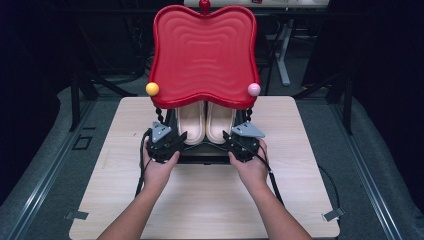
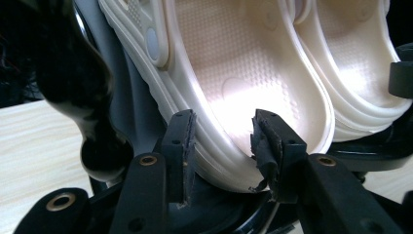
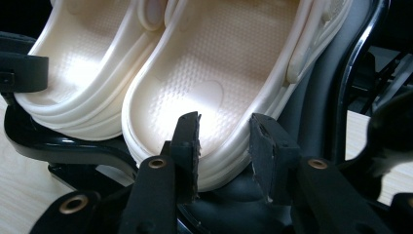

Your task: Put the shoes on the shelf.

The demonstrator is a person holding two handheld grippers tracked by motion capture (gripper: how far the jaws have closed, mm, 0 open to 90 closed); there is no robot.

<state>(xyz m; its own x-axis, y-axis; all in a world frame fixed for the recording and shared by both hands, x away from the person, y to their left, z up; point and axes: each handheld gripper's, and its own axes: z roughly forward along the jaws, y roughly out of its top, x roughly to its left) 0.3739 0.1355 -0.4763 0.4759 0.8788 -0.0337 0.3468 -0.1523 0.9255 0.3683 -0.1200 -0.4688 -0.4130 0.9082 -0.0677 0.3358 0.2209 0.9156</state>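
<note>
Cream clogs (image 1: 206, 121) sit side by side on a black rack (image 1: 200, 152) under a red scalloped tray top (image 1: 202, 55), on a pale wooden table (image 1: 200, 200). Both forearms reach forward from below, hands level. The left gripper (image 2: 221, 141) straddles the left clog's heel rim, jaws partly open, pads at the rim. The right gripper (image 3: 224, 141) likewise straddles the right clog's heel. The room beyond is dark.
</note>
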